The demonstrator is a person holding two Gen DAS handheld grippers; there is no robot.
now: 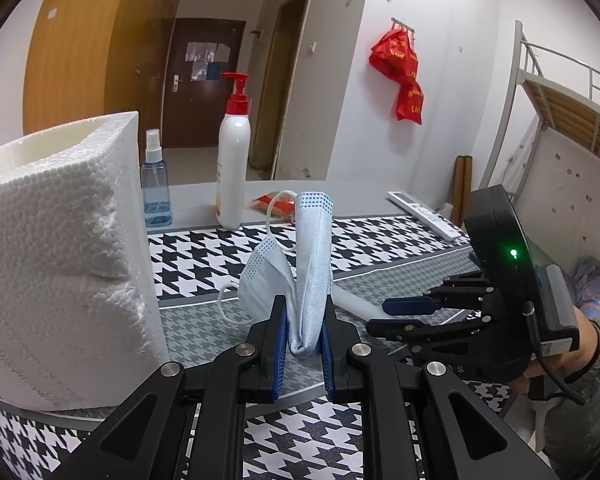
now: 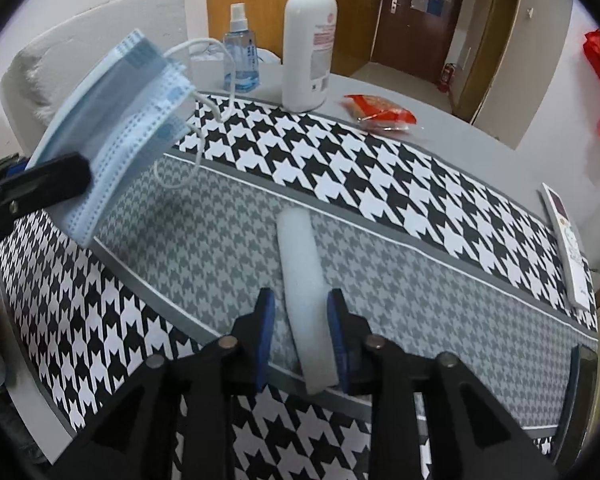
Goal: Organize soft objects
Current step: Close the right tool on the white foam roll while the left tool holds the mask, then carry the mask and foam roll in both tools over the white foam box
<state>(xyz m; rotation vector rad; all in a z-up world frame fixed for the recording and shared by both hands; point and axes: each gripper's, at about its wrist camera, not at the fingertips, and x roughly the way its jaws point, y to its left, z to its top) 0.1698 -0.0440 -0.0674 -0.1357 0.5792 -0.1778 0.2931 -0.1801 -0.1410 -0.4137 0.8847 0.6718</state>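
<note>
A: What does each gripper hold?

B: The left gripper is pinched on folded blue face masks, held upright above the houndstooth cloth that covers the bench. The right gripper is spread, one finger on each side of a white foam roll that lies on the grey band of the cloth near the bench's near edge. The roll looks close against the right-hand pad; whether it is actually touched cannot be told, and the pads do not squeeze it.

A: How far along is the organizing?

B: Judged from the frames, it is at an early or middle stage. The masks are lifted but not yet deposited, and the roll lies on the cloth, neither gripped nor stowed. A white foam box at the left edge of the bench is the likely container; its interior is not visible, so what it already holds cannot be told.

A: What else stands nearby?

B: Along the far edge of the bench stand a blue spray bottle and a white pump bottle, with a red packet beside them. A white remote control lies at the right edge. None sits between the masks and the box. The loose ear loops of the masks could snag on the box wall.
</note>
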